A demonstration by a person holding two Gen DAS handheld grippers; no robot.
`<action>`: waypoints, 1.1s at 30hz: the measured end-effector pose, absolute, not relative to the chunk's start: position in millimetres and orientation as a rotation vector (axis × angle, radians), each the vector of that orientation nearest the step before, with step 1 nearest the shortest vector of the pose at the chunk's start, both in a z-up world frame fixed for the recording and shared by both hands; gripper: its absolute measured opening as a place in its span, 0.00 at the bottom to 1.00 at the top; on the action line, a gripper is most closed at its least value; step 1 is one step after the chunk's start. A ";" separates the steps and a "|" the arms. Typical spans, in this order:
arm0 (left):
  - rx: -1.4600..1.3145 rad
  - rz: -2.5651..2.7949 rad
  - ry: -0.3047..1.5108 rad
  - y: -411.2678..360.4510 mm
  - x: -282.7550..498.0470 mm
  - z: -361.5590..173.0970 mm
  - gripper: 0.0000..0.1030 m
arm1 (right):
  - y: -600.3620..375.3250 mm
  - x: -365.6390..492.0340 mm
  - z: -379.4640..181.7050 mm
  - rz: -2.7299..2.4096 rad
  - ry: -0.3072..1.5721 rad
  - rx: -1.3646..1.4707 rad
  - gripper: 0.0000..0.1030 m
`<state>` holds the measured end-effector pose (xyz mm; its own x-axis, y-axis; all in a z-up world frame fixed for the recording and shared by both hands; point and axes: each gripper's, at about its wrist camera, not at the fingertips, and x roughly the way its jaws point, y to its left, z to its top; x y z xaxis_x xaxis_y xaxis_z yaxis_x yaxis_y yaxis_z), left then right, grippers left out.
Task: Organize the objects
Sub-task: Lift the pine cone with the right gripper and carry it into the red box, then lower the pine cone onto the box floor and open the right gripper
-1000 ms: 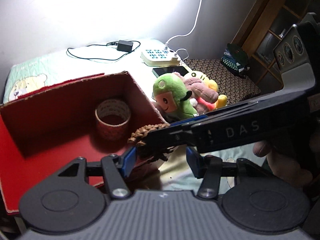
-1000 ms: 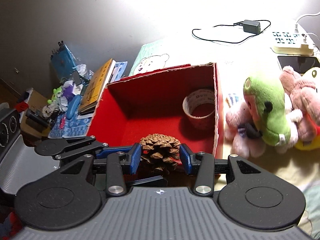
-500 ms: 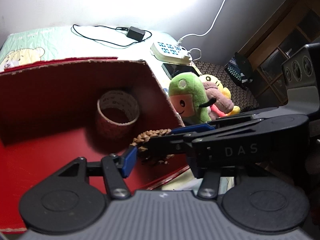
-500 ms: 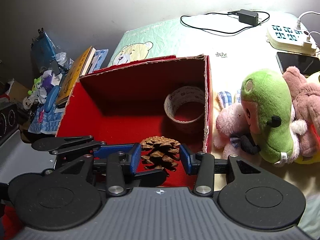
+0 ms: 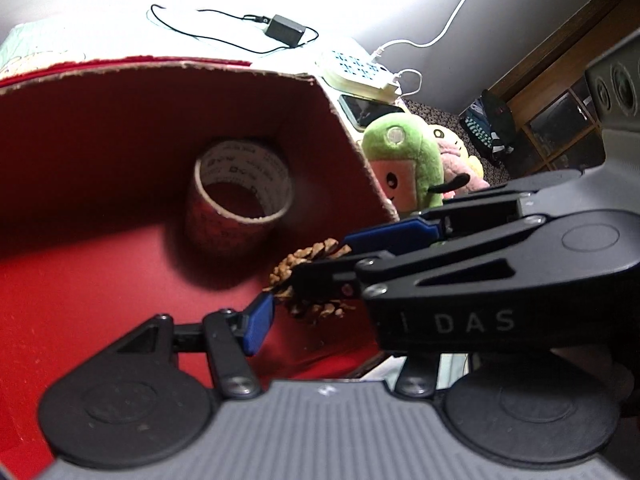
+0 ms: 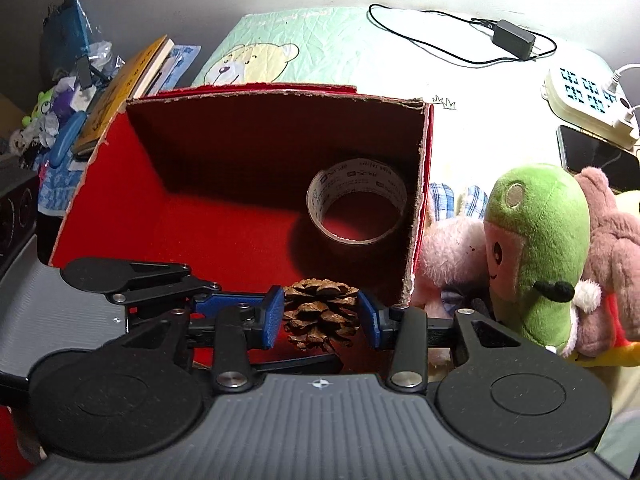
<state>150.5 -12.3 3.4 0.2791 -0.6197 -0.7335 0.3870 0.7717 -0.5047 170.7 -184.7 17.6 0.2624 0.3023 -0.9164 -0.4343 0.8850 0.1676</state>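
Observation:
A brown pine cone (image 6: 320, 312) is clamped between the blue pads of my right gripper (image 6: 320, 316), held low over the near part of the red box (image 6: 120, 184). A roll of tape (image 6: 356, 208) lies in the box's far right corner. In the left wrist view the pine cone (image 5: 308, 276) and the right gripper (image 5: 384, 236) cross in front of my left gripper (image 5: 320, 320). The left gripper is open and empty, its right finger hidden behind the right gripper. It also shows in the right wrist view (image 6: 224, 308).
Plush toys, a green one (image 6: 532, 248), a pink one (image 6: 448, 248) and a brown one (image 6: 612, 240), lie right of the box. A power strip (image 6: 588, 96), phone (image 6: 596, 156) and charger cable (image 6: 512, 36) lie behind. Books and clutter (image 6: 120, 84) sit left.
Both grippers have moved forward and down over the red box. The pine cone, still held by the right gripper, is now lower inside the box's near edge.

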 end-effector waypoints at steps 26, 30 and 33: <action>-0.082 -0.486 1.065 -7.8 140.9 13.2 0.56 | -182.5 163.7 13.9 0.477 1.164 -0.107 0.43; -0.068 -0.455 1.065 -6.2 138.2 14.7 0.57 | -183.7 161.6 13.9 0.469 1.158 -0.092 0.43; -0.052 -0.432 1.063 -5.8 135.7 16.4 0.57 | -185.2 158.6 14.2 0.468 1.151 -0.088 0.43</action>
